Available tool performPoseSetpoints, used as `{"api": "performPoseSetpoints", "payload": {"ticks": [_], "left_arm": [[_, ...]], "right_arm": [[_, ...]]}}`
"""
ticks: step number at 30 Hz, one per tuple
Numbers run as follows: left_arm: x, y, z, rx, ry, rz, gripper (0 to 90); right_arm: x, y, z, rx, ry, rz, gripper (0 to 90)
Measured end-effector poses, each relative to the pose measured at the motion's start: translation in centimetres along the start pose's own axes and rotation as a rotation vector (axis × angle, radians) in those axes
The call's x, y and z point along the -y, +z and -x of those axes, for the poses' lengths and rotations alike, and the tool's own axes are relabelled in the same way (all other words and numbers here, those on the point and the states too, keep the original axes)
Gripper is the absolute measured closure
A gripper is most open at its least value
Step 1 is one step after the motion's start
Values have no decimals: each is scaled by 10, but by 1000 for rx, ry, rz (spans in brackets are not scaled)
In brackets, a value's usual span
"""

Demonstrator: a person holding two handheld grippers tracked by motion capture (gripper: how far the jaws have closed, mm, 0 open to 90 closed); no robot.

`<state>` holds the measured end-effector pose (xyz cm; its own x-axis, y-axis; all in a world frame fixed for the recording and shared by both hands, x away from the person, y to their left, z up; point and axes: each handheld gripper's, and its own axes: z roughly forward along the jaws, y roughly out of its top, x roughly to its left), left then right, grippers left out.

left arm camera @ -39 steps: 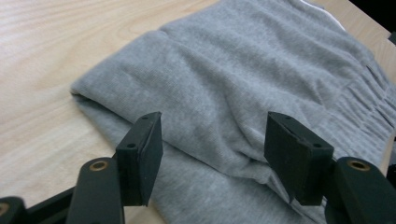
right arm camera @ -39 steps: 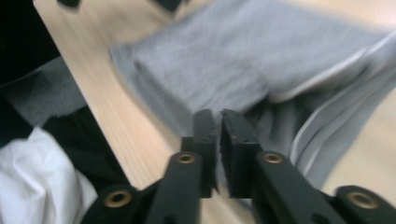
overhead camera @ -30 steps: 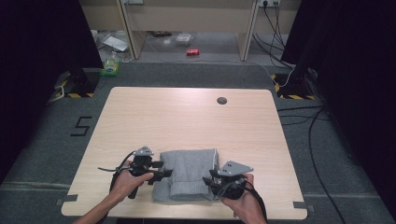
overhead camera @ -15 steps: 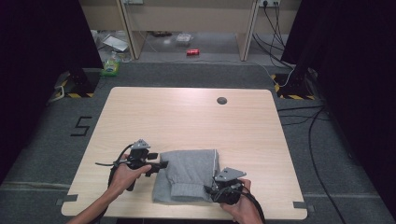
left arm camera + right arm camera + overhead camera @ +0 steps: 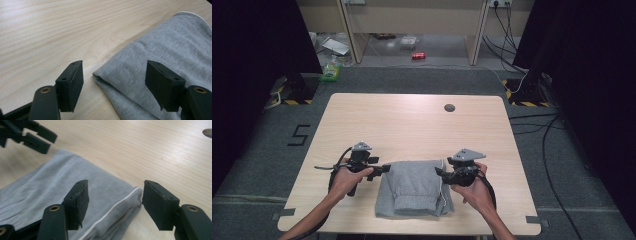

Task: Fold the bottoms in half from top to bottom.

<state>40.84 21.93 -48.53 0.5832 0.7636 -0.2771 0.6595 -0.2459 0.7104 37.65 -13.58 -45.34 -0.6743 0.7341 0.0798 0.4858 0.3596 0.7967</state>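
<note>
A folded grey garment [image 5: 414, 192] lies flat near the table's front edge. My left gripper [image 5: 384, 168] sits at its far left corner. In the left gripper view its jaws [image 5: 115, 72] stand apart over that corner of the cloth [image 5: 162, 45] without pressing it, and they have just been opening. My right gripper [image 5: 438, 173] is at the garment's far right corner. There its jaws [image 5: 115, 195] are open above the grey fabric [image 5: 50, 180] and a white cord [image 5: 117, 205], having just been opening too. The left gripper [image 5: 30, 135] shows beyond.
The pale wooden table [image 5: 412, 125] has a round cable hole [image 5: 449, 107] near its far edge. Grey carpet surrounds the table, with cables [image 5: 532, 125] on the right and clutter along the back wall.
The right gripper let go of the garment and moved away from the front edge to its far right corner. The left gripper drew back to the left. The garment now lies flatter.
</note>
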Motion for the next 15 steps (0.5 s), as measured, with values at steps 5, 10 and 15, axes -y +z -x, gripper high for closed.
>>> {"api": "performPoseSetpoints", "payload": {"ticks": [5,10,15], "left_arm": [[-1,0,-4,4,-7,-13,287],[-1,0,-8,11,-17,-11,277],[0,2,-10,3,-6,-27,274]], "right_arm": [[-1,15,14,-12,19,-24,373],[-2,25,24,-28,33,-33,364],[3,33,31,-40,53,-55,356]]}}
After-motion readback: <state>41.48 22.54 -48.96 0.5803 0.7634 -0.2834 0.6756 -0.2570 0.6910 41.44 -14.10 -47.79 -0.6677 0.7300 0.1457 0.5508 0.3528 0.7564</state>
